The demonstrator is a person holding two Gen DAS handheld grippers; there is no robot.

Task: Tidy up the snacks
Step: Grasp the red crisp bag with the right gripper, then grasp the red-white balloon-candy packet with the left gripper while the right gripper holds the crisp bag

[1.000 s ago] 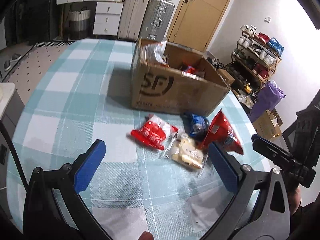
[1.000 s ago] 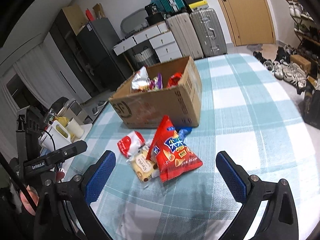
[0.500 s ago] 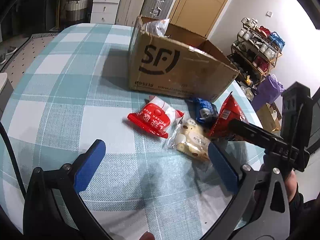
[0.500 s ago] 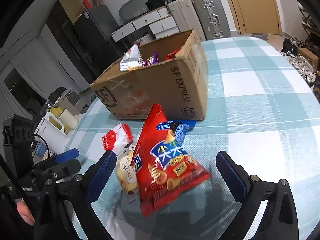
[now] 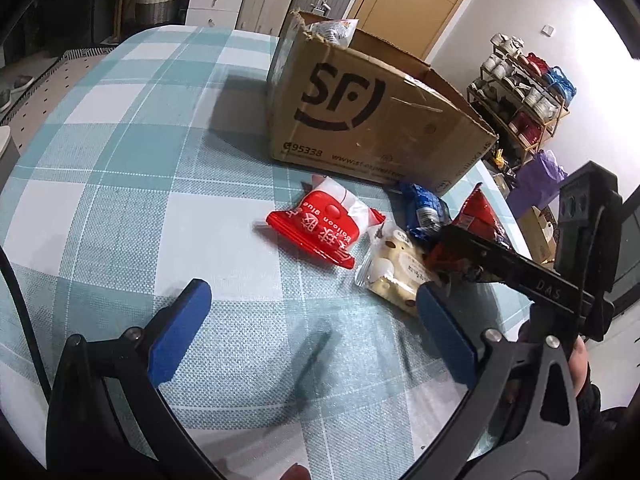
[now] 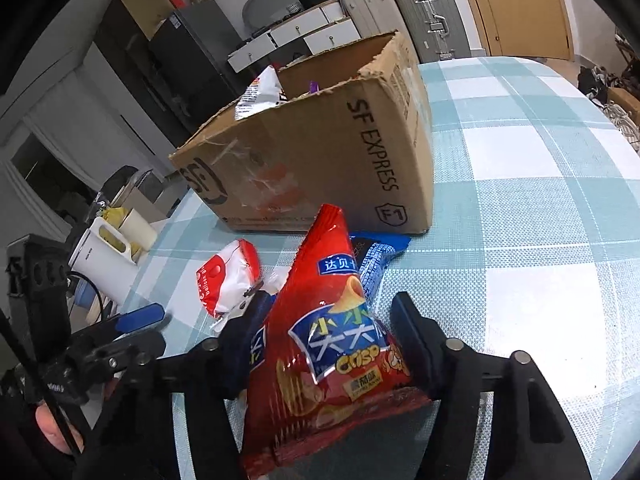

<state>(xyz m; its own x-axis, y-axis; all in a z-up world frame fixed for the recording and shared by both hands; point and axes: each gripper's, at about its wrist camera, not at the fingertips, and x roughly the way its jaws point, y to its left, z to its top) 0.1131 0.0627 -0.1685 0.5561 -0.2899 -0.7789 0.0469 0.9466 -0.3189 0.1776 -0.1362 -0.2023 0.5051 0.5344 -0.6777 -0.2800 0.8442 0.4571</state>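
A red crisp bag (image 6: 332, 340) stands tilted between the fingers of my right gripper (image 6: 330, 304), whose jaws are closing; both pads touch its sides. In the left wrist view the same bag (image 5: 476, 216) shows behind a black finger (image 5: 500, 260) of that gripper. A red-and-white packet (image 5: 320, 224), a cream biscuit packet (image 5: 394, 272) and a blue packet (image 5: 424, 212) lie on the checked cloth in front of the open cardboard box (image 5: 360, 120), which holds more snacks. My left gripper (image 5: 311, 290) hangs open over bare cloth, short of the packets.
The table's edge (image 5: 496, 184) runs close behind the snacks at the right. A white bin (image 6: 108, 252) stands beside the table. A shoe rack (image 5: 528, 92), suitcases (image 6: 428, 20) and drawers line the walls.
My right gripper has come forward and down to the red crisp bag and its wide jaws have narrowed around it. My left gripper has sunk closer to the table.
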